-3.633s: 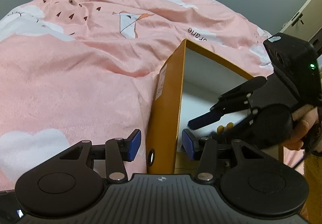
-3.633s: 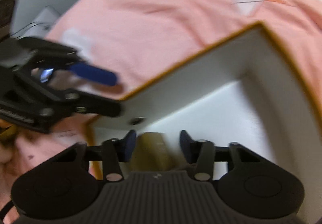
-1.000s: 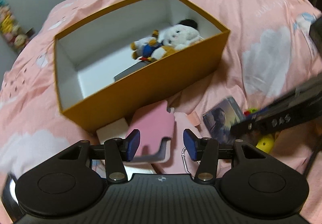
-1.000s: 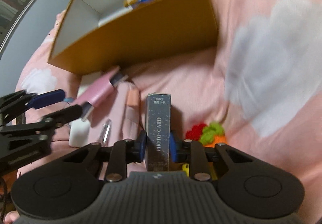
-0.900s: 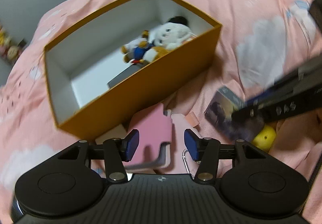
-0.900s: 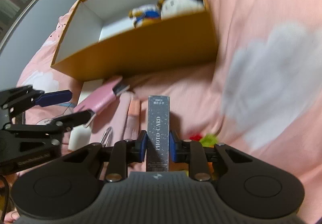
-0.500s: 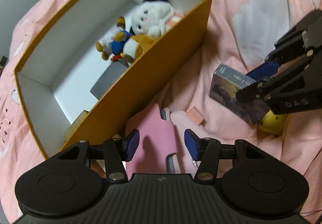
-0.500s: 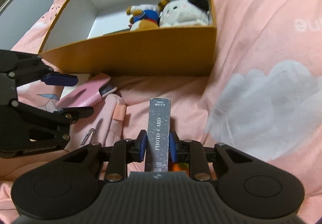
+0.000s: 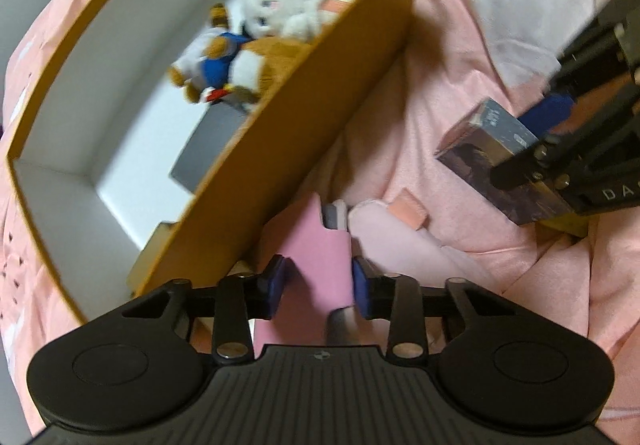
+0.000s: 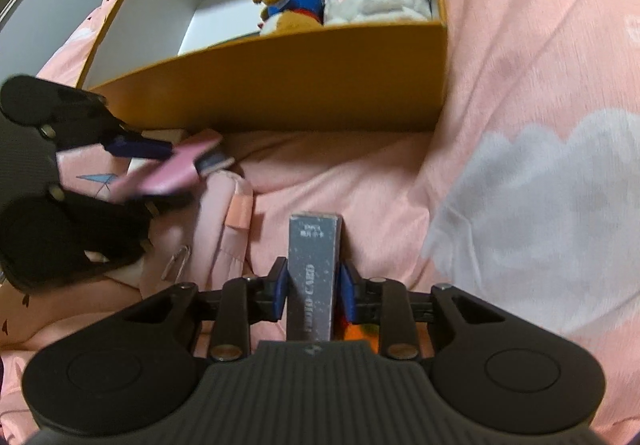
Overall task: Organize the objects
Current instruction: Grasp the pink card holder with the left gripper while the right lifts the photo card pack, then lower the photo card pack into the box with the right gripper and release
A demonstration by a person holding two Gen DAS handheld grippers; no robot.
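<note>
Between right claw [image 10: 312, 295] pads: a rigid, speckled card box [image 10: 314, 277].

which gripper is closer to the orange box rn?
Left. The left gripper, shut on the pink case, sits beside the orange box wall; the right gripper, holding the photo card box, is farther back.

Your way into the box [image 10: 280, 85] is open at its left half; two plush toys [image 10: 344, 1] crowd the right end, and its near wall stands ahead of you.
</note>
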